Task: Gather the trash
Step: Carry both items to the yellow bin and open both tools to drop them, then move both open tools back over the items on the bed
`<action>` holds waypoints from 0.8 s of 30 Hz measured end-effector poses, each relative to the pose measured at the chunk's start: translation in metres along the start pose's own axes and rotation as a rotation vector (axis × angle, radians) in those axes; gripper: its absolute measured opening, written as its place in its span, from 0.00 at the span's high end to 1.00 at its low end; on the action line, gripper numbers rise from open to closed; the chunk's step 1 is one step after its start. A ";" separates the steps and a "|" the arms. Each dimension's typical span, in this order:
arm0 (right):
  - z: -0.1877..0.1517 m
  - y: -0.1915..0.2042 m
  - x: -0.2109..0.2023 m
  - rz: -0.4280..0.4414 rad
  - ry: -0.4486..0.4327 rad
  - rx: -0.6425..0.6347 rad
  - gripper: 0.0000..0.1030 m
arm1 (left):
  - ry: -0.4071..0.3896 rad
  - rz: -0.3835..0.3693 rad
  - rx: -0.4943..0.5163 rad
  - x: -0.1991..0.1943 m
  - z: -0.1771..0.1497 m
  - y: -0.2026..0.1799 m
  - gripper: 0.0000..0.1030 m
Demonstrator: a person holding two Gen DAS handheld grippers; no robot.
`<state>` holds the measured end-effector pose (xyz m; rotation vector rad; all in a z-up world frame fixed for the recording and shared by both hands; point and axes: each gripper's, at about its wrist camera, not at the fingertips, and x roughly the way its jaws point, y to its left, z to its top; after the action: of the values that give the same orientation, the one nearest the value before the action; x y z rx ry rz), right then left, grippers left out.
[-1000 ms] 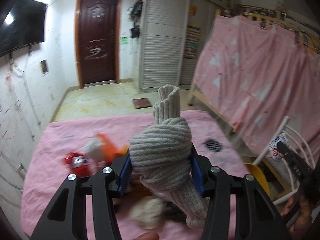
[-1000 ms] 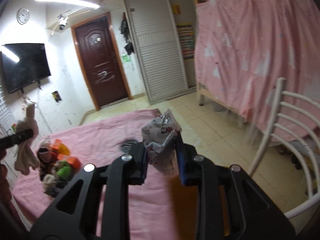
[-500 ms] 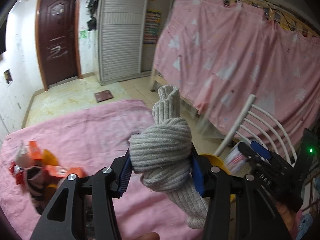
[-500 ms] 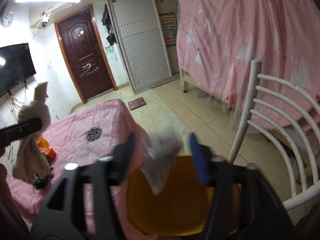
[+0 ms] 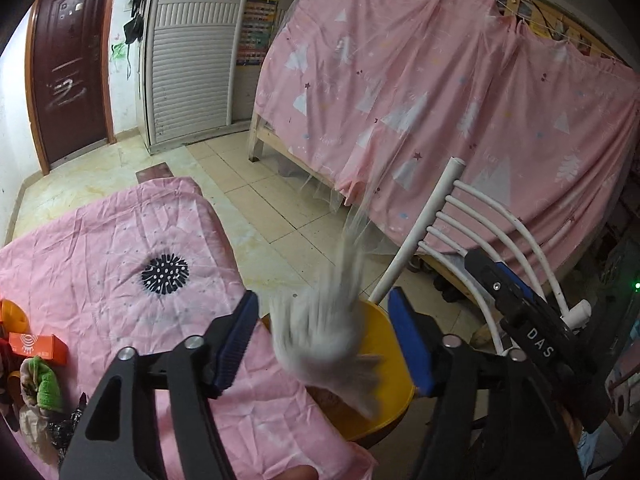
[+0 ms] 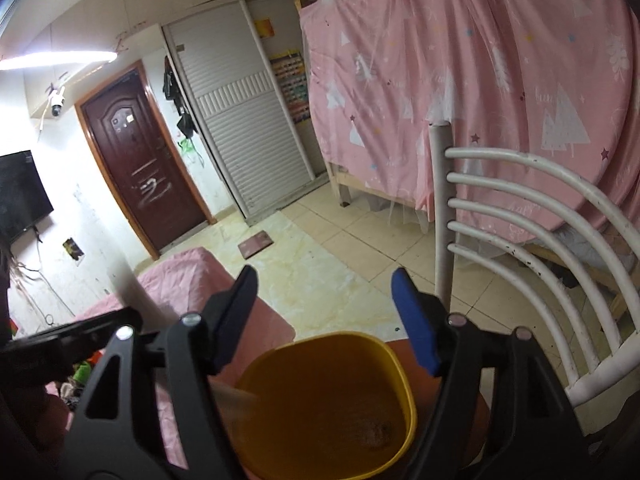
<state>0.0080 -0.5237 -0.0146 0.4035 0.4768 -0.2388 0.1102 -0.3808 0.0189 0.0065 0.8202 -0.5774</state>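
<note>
My left gripper [image 5: 324,336] is open. The grey knitted sock [image 5: 328,340] is a blur between its jaws, falling free above the yellow bin [image 5: 384,344]. My right gripper [image 6: 324,316] is open and empty, right above the same yellow bin [image 6: 332,400]. A blurred pale streak shows at the bin's left wall in the right wrist view. The right gripper's body [image 5: 528,332] shows at the right of the left wrist view. A pile of trash [image 5: 32,372], with an orange box and a green rag, lies at the table's left edge.
The table has a pink cloth [image 5: 120,264] with a black flower print. A white chair [image 6: 520,248] stands right of the bin. A pink curtained bed frame [image 5: 440,100] is behind it. The tiled floor [image 6: 320,264] leads to a brown door [image 6: 140,172].
My left gripper swung right from the table to over the bin and opened, letting the sock drop. My right gripper opened over the bin and its crumpled wrapper is gone from the jaws.
</note>
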 end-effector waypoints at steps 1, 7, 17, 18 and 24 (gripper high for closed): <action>0.000 0.000 0.000 0.003 0.001 -0.002 0.35 | 0.000 0.002 0.000 -0.001 -0.001 0.000 0.39; 0.001 0.012 0.003 0.036 0.003 -0.023 0.34 | -0.004 0.016 -0.019 -0.011 -0.002 0.009 0.39; -0.008 0.061 -0.001 0.104 0.004 -0.124 0.29 | -0.070 0.061 -0.067 -0.056 -0.009 0.045 0.37; -0.009 0.066 -0.001 0.113 0.006 -0.135 0.29 | -0.080 0.068 -0.076 -0.062 -0.010 0.051 0.36; -0.019 0.099 -0.005 0.164 0.011 -0.204 0.24 | -0.122 0.127 -0.116 -0.093 -0.014 0.084 0.33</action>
<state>0.0275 -0.4267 0.0040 0.2432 0.4713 -0.0289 0.0916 -0.2613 0.0561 -0.0817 0.7275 -0.4062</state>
